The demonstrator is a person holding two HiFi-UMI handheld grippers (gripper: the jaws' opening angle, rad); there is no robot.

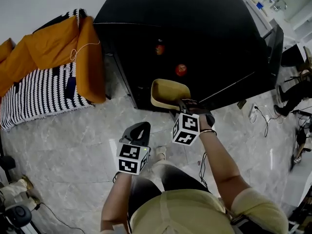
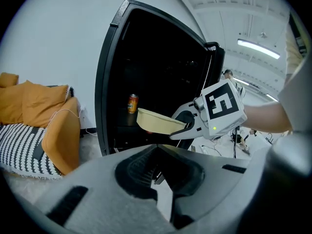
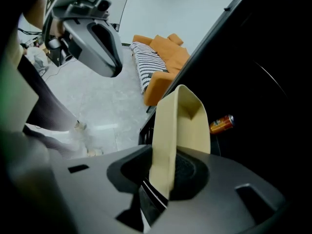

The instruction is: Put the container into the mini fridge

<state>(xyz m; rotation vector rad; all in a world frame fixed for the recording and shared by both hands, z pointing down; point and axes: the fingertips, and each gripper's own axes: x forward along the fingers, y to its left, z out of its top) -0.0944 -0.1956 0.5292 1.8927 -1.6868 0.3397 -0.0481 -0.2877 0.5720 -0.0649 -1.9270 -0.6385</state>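
Looks like a home-style living corner staged inside a lab or studio: orange sofa (image 1: 48,48) with striped throw (image 1: 39,94) at far left, black mini fridge (image 1: 195,28) against a white wall (image 1: 39,4), pale tiled floor (image 1: 73,145), loose cables (image 1: 265,118) at right, strip light (image 2: 258,48) overhead.

My container (image 1: 168,92) is tan. The mini fridge (image 1: 195,33) is black, its can (image 2: 132,103) orange. The cushions (image 1: 48,48) are orange too. The blanket (image 1: 39,94) has black and white stripes. The floor (image 1: 73,145) is grey.
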